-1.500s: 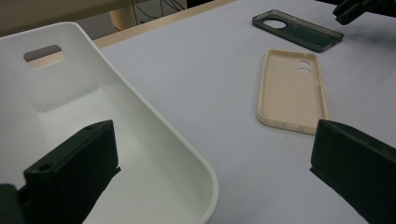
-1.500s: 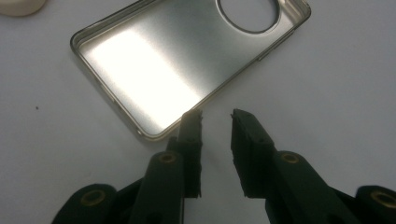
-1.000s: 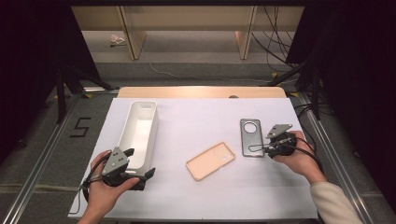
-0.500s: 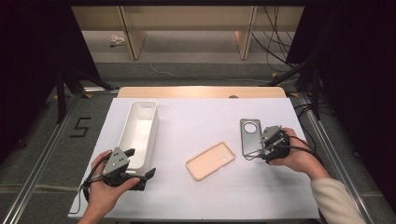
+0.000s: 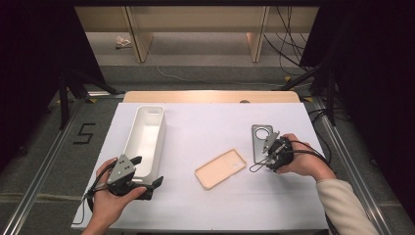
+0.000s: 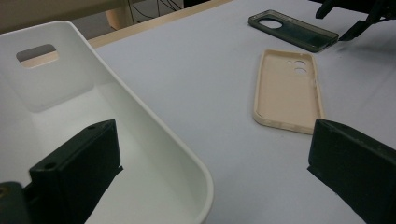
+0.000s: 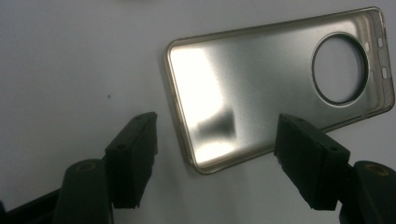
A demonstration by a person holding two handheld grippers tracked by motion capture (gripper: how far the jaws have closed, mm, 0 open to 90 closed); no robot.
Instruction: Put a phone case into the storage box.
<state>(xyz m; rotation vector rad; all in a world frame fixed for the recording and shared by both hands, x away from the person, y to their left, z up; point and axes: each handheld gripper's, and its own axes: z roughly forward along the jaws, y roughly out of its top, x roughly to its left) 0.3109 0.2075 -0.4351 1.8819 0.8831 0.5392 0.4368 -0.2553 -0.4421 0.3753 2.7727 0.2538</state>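
right gripper (image 5: 266, 147) nearer one grey case (image 5: 259, 139)

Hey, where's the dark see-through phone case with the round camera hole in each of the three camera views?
High view: the dark phone case lies right of centre, just beyond the right gripper.
Left gripper view: top right, beyond the beige phone case.
Right gripper view: centre to upper right, its near end between the open jaws, untouched.
Shared landmark: the white tabletop.
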